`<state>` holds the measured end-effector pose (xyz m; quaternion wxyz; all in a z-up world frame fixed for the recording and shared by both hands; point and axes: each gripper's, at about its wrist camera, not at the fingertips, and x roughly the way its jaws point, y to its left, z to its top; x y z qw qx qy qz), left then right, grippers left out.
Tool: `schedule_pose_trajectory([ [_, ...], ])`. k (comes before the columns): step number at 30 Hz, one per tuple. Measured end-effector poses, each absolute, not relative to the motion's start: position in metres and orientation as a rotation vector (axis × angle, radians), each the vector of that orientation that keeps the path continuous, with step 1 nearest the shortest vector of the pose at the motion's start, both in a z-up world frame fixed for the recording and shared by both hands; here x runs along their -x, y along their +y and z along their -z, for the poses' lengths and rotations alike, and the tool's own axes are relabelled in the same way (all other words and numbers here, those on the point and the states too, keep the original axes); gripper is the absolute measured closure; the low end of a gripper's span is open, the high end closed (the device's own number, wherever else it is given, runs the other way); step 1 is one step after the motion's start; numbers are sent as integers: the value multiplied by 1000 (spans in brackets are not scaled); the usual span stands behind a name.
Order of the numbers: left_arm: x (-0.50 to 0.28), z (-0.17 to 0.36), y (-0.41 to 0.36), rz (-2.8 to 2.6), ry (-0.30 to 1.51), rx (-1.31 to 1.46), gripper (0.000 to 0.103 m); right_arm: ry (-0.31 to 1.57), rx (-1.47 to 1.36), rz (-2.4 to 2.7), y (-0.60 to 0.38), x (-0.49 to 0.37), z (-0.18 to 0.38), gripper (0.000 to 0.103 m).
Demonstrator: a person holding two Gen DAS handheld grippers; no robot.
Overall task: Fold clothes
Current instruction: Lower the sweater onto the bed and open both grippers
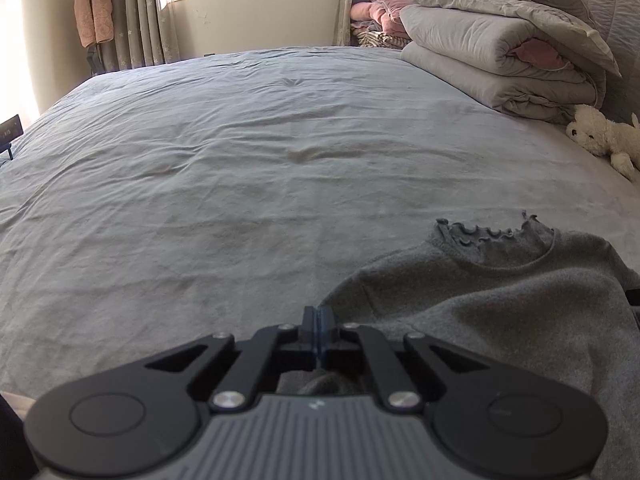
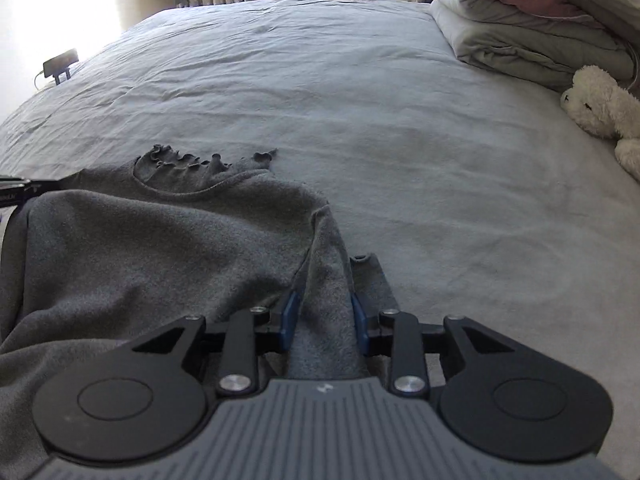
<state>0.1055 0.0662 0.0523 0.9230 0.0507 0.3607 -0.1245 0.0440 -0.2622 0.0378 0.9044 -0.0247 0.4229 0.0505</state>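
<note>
bed (image 1: 200, 160) under both tools. my left tool (image 1: 319, 330) is pinched shut at the top's (image 1: 500, 300) edge; my right tool (image 2: 325, 314) clamps its bunched sleeve. soft, light, floppy knit: best held by seams.

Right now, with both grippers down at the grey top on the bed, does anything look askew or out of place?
The grey top is not lying flat: its right side is drawn into a raised ridge that runs between the fingers of the right gripper, and the frilled collar sits crumpled. The left gripper is shut at the top's other edge. Nothing looks damaged.
</note>
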Motion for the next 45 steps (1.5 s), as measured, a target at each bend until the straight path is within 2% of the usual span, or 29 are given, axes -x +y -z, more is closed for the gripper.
schedule_pose_trajectory([
  [3, -106, -65, 73, 237, 688, -75, 102, 789, 163, -52, -245, -43, -46, 99],
  [7, -120, -91, 86, 186, 593, -57, 102, 563, 395, 11, -212, -37, -68, 100],
  [13, -151, -115, 97, 141, 532, -60, 102, 343, 546, 136, -190, -47, -83, 100],
  [17, -164, -104, 82, 122, 497, -198, 102, 383, 584, 153, -190, -72, -61, 100],
  [22, -187, -72, 81, 119, 573, -198, 101, 454, 638, 178, -195, -98, -21, 100],
  [26, -191, -62, 90, 59, 624, -215, 98, 468, 604, 228, -202, -98, -25, 100],
  [27, -188, -65, 92, 60, 623, -213, 98, 463, 557, 226, -206, -95, -34, 95],
  [28, -184, -71, 95, 61, 617, -207, 95, 458, 517, 224, -209, -90, -44, 89],
  [30, -167, -86, 98, 92, 611, -178, 80, 445, 460, 217, -214, -77, -61, 83],
  [31, -157, -91, 99, 113, 612, -169, 62, 447, 428, 208, -217, -70, -69, 77],
  [32, -147, -96, 99, 133, 612, -164, 48, 468, 391, 191, -223, -62, -76, 73],
  [33, -133, -99, 98, 155, 613, -164, 44, 489, 353, 174, -228, -54, -82, 64],
  [34, -121, -100, 96, 166, 618, -166, 43, 513, 320, 156, -234, -46, -86, 61],
  [38, -77, -92, 90, 195, 745, -136, 41, 641, 219, 79, -260, -12, -83, 61],
  [42, -25, -87, 81, 248, 781, -145, 40, 750, 171, 2, -279, 22, -71, 60],
  [45, 11, -85, 76, 302, 766, -162, 33, 810, 171, -56, -283, 29, -58, 60],
])
